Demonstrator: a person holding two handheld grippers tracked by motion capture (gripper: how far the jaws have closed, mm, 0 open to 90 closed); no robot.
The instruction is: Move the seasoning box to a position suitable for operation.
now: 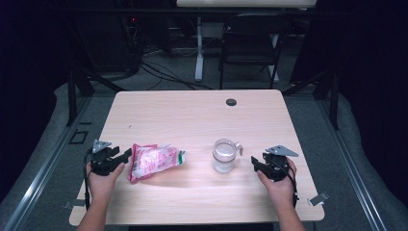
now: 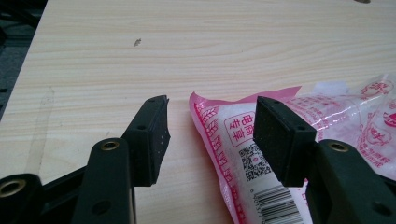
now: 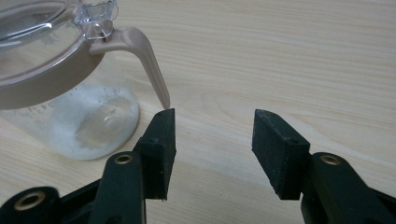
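A pink and white plastic bag [image 1: 154,161] lies flat on the wooden table [image 1: 192,115], left of centre. My left gripper [image 1: 126,155] is open at the bag's left end; in the left gripper view the bag's corner [image 2: 224,135] sits between the jaws, with the left gripper [image 2: 210,121] not closed on it. A clear glass jar [image 1: 224,155] with a beige lid and handle [image 3: 147,60] stands right of centre, holding some white powder. My right gripper [image 1: 255,162] is open just right of the jar; in its own view the right gripper [image 3: 214,126] is empty, the handle tip just beyond its left jaw.
A black round grommet [image 1: 231,102] sits in the table near the far edge. Beyond the table stand a black chair [image 1: 250,43] and a white desk leg [image 1: 198,48], with cables on the floor. A metal clip [image 1: 318,198] lies at the table's near right corner.
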